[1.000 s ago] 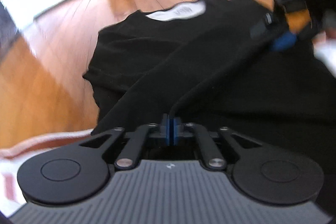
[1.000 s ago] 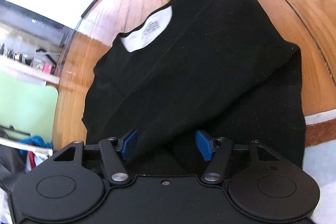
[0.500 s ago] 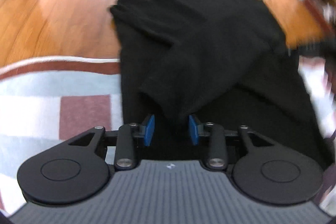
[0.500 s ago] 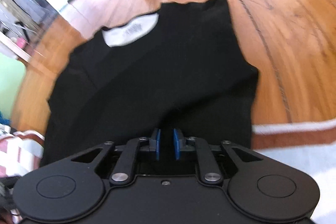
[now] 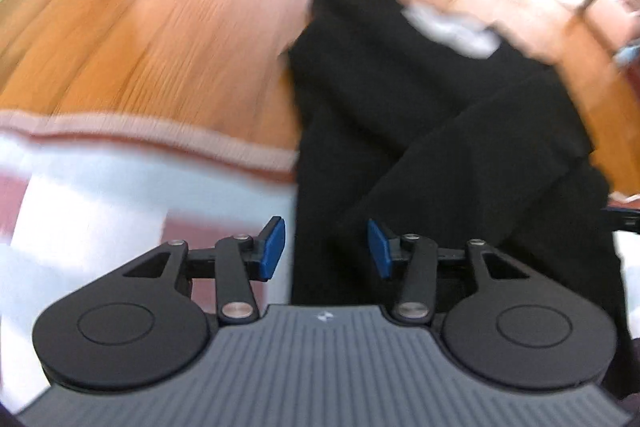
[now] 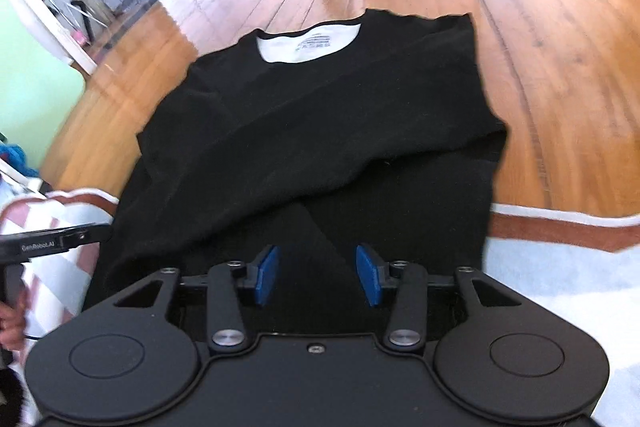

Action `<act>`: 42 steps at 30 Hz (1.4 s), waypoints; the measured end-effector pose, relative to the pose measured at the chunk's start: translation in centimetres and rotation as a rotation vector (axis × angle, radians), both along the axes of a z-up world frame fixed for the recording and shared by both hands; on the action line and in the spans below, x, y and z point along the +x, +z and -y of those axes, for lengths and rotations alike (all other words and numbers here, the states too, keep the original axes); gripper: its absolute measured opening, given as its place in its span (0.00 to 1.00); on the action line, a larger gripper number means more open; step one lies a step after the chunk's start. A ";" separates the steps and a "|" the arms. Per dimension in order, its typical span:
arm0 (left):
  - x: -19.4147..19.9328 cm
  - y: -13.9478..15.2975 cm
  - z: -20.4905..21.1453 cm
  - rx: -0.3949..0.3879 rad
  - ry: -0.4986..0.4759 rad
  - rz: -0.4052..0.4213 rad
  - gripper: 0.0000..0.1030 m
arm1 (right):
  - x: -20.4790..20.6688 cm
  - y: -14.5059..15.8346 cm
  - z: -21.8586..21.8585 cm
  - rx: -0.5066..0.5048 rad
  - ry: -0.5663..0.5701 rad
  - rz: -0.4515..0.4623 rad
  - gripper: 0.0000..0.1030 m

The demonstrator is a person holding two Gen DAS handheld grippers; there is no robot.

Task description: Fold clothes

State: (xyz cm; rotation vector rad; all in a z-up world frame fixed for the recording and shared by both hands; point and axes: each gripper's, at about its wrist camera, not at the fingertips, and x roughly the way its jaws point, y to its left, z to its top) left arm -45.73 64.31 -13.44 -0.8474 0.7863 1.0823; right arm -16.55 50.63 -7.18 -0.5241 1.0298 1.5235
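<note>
The shirt [image 6: 320,131] is black and lies flat, its far part on the wood floor [image 6: 560,67] and its near part on the rug [image 6: 560,267]. The collar points away, with a white inner patch [image 6: 310,45] showing in the neck opening. Both sleeves are folded in over the body and cross each other near the middle, so the outline is a fairly narrow block, widest at the shoulders.

The right gripper [image 6: 316,275] hangs over the near end of the shirt, tilted down toward it. Its jaws have just been opening and now stand partly apart, blue pads [image 6: 266,275] clear of the cloth, with nothing pinched (only fabric below them in view).

The left gripper [image 5: 326,247] hangs over the shirt's near left edge, where the black cloth meets the rug [image 5: 120,187]. Its jaws have also just been opening; they stand partly apart, and the blue pads [image 5: 274,247] press on nothing. That view is smeared by motion, so the fine folds of the shirt [image 5: 440,147] cannot be made out there, though the crossed sleeve and the white patch [image 5: 452,27] are plain enough.

In the right wrist view, the left gripper's black body [image 6: 48,243] shows at the left edge, just beside the shirt, above the rug's red-and-white pattern. A hand [image 6: 12,323] grips its handle below.
</note>
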 end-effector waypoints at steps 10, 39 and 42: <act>-2.5 1.6 1.7 0.009 0.049 0.086 0.55 | 4.6 -0.3 9.2 -0.059 -0.069 -0.019 0.48; -3.1 -0.2 11.2 -0.234 -0.071 0.258 0.31 | 7.5 -3.1 17.0 -0.130 -0.141 -0.306 0.51; -2.9 -0.2 11.1 -0.241 -0.075 0.267 0.44 | 8.6 -3.3 19.1 -0.143 -0.184 -0.323 0.53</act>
